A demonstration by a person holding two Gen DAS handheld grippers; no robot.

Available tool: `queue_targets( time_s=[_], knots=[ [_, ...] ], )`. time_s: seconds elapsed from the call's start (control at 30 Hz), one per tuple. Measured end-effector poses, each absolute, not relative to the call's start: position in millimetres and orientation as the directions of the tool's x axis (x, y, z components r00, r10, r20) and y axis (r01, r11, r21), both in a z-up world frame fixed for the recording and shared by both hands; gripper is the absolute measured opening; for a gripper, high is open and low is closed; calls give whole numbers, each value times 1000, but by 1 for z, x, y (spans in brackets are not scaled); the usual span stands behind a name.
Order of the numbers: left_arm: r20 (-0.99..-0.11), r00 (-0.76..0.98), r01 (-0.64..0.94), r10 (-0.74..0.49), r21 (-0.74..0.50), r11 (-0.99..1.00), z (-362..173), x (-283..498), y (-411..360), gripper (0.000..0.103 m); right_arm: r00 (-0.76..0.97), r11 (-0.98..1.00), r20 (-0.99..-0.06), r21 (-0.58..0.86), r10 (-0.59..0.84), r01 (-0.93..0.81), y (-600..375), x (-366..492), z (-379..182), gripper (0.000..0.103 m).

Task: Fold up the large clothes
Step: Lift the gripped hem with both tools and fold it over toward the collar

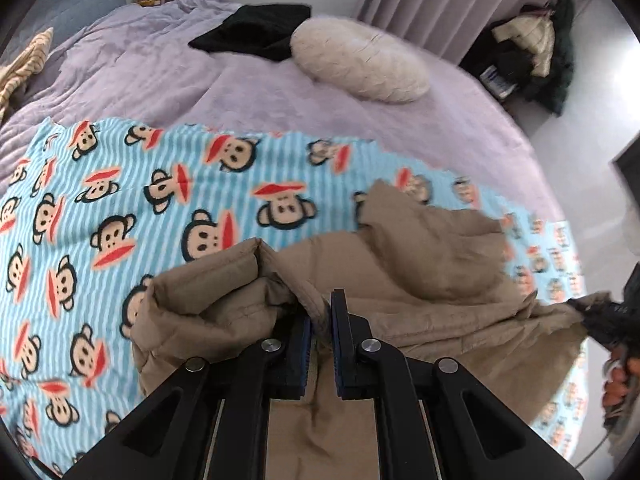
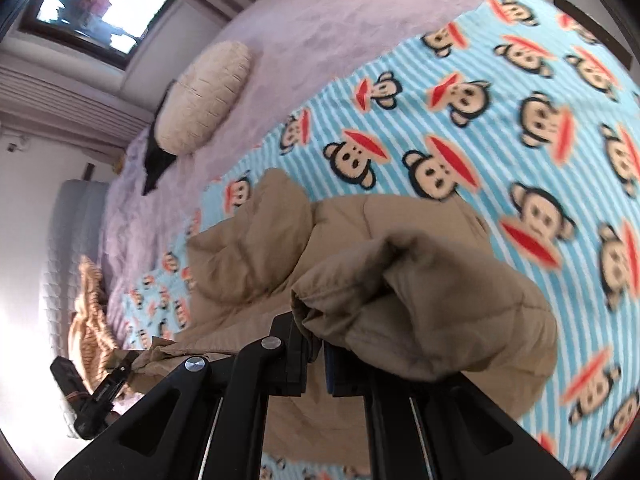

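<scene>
A tan padded jacket point(image 1: 420, 280) lies crumpled on a blue striped monkey-print blanket point(image 1: 120, 208) on the bed. My left gripper point(image 1: 320, 312) is shut on a fold of the jacket's edge, with a bunched part just left of it. My right gripper point(image 2: 316, 344) is shut on another edge of the jacket point(image 2: 360, 240), and a puffy fold hangs over its right finger. In the left wrist view the right gripper point(image 1: 608, 312) shows at the far right, pinching the jacket. In the right wrist view the left gripper point(image 2: 132, 360) shows at the lower left, holding the jacket's edge.
The blanket point(image 2: 500, 120) lies on a lilac bedspread point(image 1: 200, 76). A cream round cushion point(image 1: 360, 60) and a black garment point(image 1: 256, 28) lie farther up the bed. A striped tan cloth point(image 1: 24, 64) is at the left. A pile of clothes point(image 1: 528, 52) stands by the curtain.
</scene>
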State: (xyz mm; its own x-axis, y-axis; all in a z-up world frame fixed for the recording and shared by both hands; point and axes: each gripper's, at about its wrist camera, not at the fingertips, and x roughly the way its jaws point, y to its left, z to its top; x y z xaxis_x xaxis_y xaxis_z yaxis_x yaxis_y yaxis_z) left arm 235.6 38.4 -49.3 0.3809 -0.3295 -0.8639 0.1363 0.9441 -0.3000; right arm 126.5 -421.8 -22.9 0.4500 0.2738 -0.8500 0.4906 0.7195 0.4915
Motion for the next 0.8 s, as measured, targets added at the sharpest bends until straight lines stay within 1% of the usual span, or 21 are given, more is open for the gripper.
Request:
queue_targets(
  time_s=[0.07,0.1,0.13,0.17,0.2,0.23,0.33,0.4,0.43,0.47,0.5,0.53,0.57,0.6,0.63,0.7,0.8],
  knots=[
    [-882,358,112,-306,-285,952,-69,249,34,11,417,722,-866,472,275,506,-426,148,-50,6],
    [-885,354,102,-301,-283,954,-75,253,34,19,403,722,-873,464,275,513,-427,156,-63,6],
    [-886,364,91,-288,-273,958,-79,254,35,36,393,719,-877,460,277,521,-428,161,-75,6],
    [-884,387,75,-263,-254,964,-79,254,37,50,389,715,-878,460,279,526,-429,163,-83,6],
    [-874,423,51,-238,-239,970,-74,251,42,85,387,708,-876,466,287,531,-431,164,-91,7],
    [-857,471,28,-210,-223,974,-67,247,47,102,389,702,-873,474,296,532,-432,165,-96,9],
    [-834,513,34,-201,-215,976,-52,240,56,102,391,700,-868,484,307,525,-435,163,-98,12],
    [-837,509,40,-203,-213,976,-48,234,59,101,398,704,-864,488,308,515,-435,161,-88,18],
    [-839,501,56,-214,-215,975,-47,231,58,100,412,712,-861,489,299,504,-433,158,-79,27],
    [-842,488,81,-231,-220,972,-47,225,55,96,425,722,-859,484,285,494,-431,156,-71,39],
    [-844,475,101,-249,-229,968,-49,221,52,83,441,737,-856,477,269,478,-427,151,-61,42],
    [-851,447,128,-275,-243,961,-53,216,46,75,453,759,-853,470,258,451,-421,146,-52,42],
    [-861,409,160,-303,-259,952,-60,211,38,73,450,786,-855,457,258,416,-413,143,-46,37],
    [-869,368,205,-330,-270,941,-70,203,26,65,441,814,-858,443,262,377,-403,139,-43,30],
    [-876,350,237,-332,-260,936,-75,198,15,62,428,838,-863,429,269,338,-393,136,-44,19],
    [-889,346,297,-300,-200,934,-87,189,-9,62,383,879,-884,386,267,279,-375,132,-54,16],
    [-891,362,310,-274,-162,937,-106,191,-37,62,345,921,-911,316,226,229,-362,135,-80,16]
  ],
)
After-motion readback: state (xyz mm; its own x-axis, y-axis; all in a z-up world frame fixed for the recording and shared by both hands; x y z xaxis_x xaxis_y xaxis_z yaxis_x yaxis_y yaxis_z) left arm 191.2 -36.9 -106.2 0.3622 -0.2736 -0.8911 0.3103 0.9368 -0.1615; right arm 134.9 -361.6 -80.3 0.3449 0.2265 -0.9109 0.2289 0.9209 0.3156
